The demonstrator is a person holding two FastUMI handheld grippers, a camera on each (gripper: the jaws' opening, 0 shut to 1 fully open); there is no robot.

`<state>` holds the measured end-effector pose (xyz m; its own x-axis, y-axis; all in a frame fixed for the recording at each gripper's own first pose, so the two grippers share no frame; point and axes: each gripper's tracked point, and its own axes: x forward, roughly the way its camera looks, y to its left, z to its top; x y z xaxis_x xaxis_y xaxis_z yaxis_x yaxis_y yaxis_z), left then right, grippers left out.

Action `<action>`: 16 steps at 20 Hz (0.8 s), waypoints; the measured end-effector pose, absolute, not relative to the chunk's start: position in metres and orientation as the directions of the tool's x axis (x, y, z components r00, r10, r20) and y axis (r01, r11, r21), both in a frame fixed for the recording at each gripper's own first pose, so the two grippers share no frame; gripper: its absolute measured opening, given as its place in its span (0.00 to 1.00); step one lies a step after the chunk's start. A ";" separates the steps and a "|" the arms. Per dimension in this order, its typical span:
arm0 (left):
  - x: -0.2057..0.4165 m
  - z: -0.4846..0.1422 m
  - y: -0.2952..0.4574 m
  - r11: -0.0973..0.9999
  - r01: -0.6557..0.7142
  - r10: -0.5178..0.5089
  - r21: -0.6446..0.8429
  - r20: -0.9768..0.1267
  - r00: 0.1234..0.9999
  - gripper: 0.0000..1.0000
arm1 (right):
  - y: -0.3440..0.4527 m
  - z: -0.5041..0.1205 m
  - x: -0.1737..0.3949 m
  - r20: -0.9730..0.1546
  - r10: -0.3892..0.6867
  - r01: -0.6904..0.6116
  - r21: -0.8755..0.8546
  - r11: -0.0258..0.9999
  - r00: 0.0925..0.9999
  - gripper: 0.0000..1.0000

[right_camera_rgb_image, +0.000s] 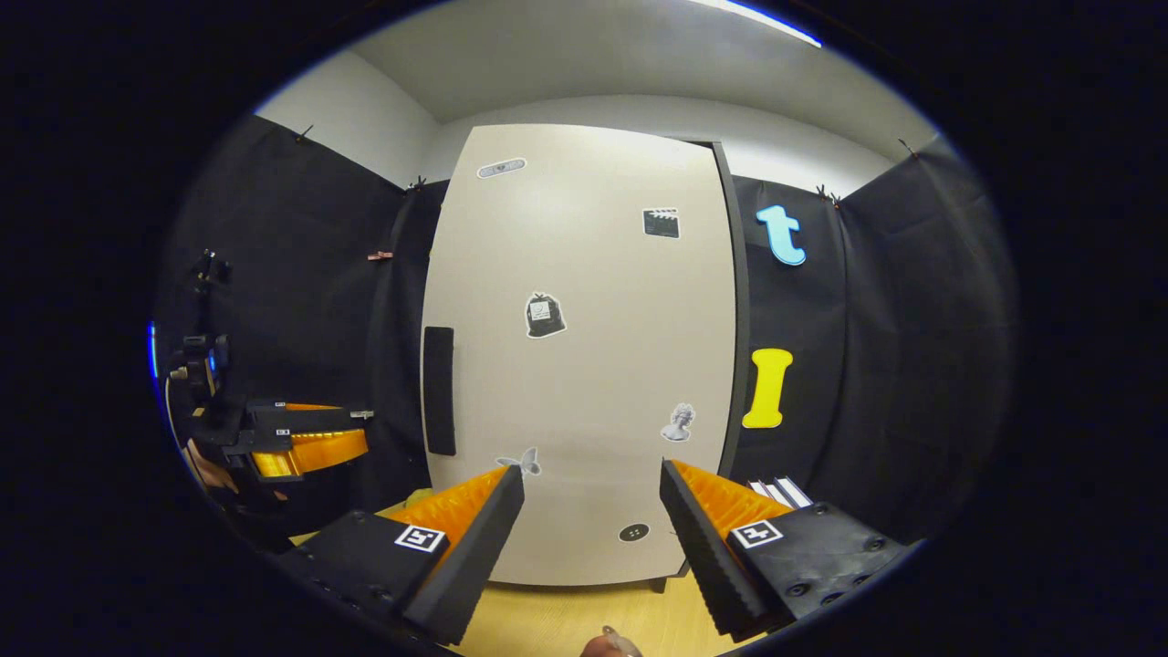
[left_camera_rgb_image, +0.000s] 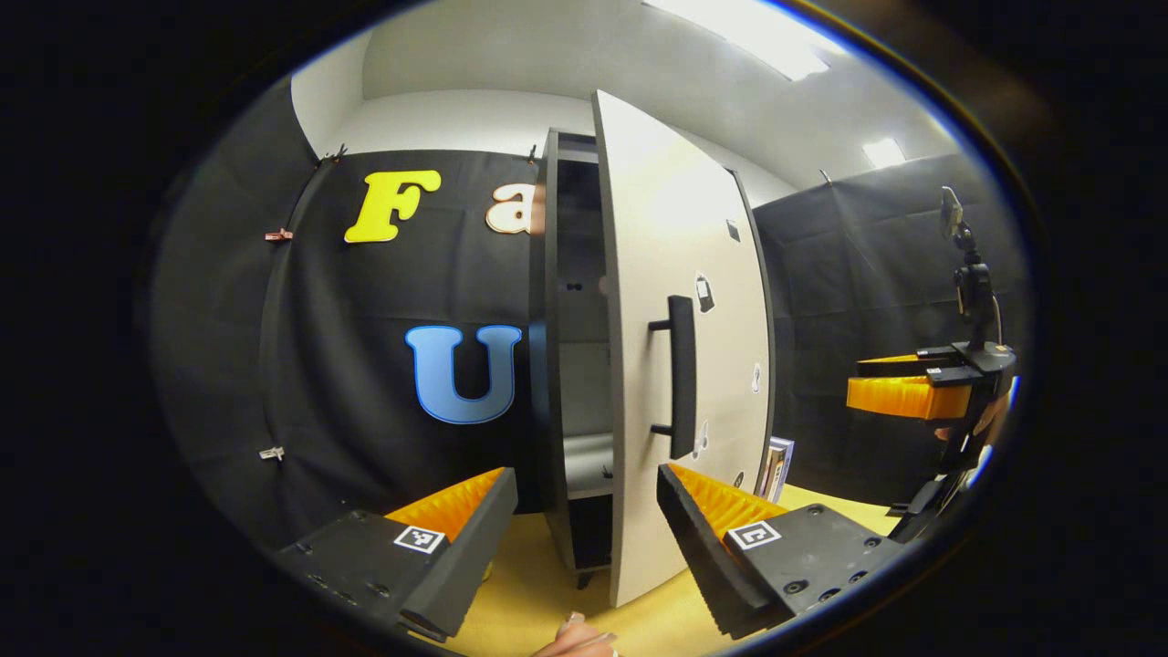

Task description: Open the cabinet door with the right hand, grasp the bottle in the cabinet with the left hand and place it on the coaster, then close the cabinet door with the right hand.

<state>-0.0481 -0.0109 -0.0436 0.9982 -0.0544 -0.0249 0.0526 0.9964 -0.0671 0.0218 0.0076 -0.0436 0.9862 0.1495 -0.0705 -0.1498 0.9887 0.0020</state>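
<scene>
Left gripper (left_camera_rgb_image: 584, 520), released and empty, faces the gap beside the partly open cabinet door (left_camera_rgb_image: 671, 347), the right gripper (right_camera_rgb_image: 589, 525) likewise released before the door face; the bottle cannot be made out inside, so widening the door by its handle (left_camera_rgb_image: 680, 376) seems advisable first.

staged recording booth, not real home. black cloth walls (left_camera_rgb_image: 383, 383) clipped up around my workspace, plain white room wall (left_camera_rgb_image: 456, 119) and ceiling light panels (left_camera_rgb_image: 757, 36) above cloth. tall pale cabinet door with stickers (right_camera_rgb_image: 584, 365), black bar handle (left_camera_rgb_image: 681, 376), standing on yellow wooden tabletop (left_camera_rgb_image: 547, 584). camera on black stand (left_camera_rgb_image: 969, 274) at my right side. few books (right_camera_rgb_image: 776, 493) propped beside cabinet.
</scene>
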 end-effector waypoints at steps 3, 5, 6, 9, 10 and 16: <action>-0.046 -0.037 -0.018 0.997 0.036 -0.038 -0.069 -0.016 0.999 0.97 | 0.001 -0.045 0.021 -0.061 0.139 -0.140 -0.016 0.990 0.988 0.97; -0.045 -0.034 -0.024 0.997 0.033 -0.034 -0.064 -0.012 0.999 0.96 | -0.003 -0.046 0.021 -0.057 0.137 -0.138 -0.017 0.990 0.989 0.97; -0.045 -0.033 -0.026 0.998 0.029 -0.030 -0.061 -0.012 0.999 0.96 | -0.004 -0.046 0.022 -0.056 0.138 -0.139 -0.013 0.990 0.989 0.98; -0.043 -0.032 -0.034 0.998 0.023 -0.024 -0.066 -0.011 1.000 0.96 | -0.012 -0.047 0.023 -0.056 0.122 -0.123 -0.014 0.992 0.991 0.97; -0.042 -0.031 -0.036 0.997 0.022 -0.023 -0.073 -0.010 1.000 0.96 | -0.013 -0.048 0.023 -0.058 0.119 -0.120 -0.008 0.993 0.991 0.97; -0.039 -0.025 -0.044 0.997 0.004 -0.005 -0.073 -0.007 1.000 0.96 | -0.014 -0.052 0.024 -0.076 0.110 -0.110 -0.001 0.994 0.991 0.97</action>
<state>-0.0393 -0.0441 -0.0249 1.0000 -0.0047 -0.0066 0.0042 0.9973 -0.0733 0.0240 -0.0137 -0.0523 0.9911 0.1097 -0.0757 -0.1101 0.9939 -0.0014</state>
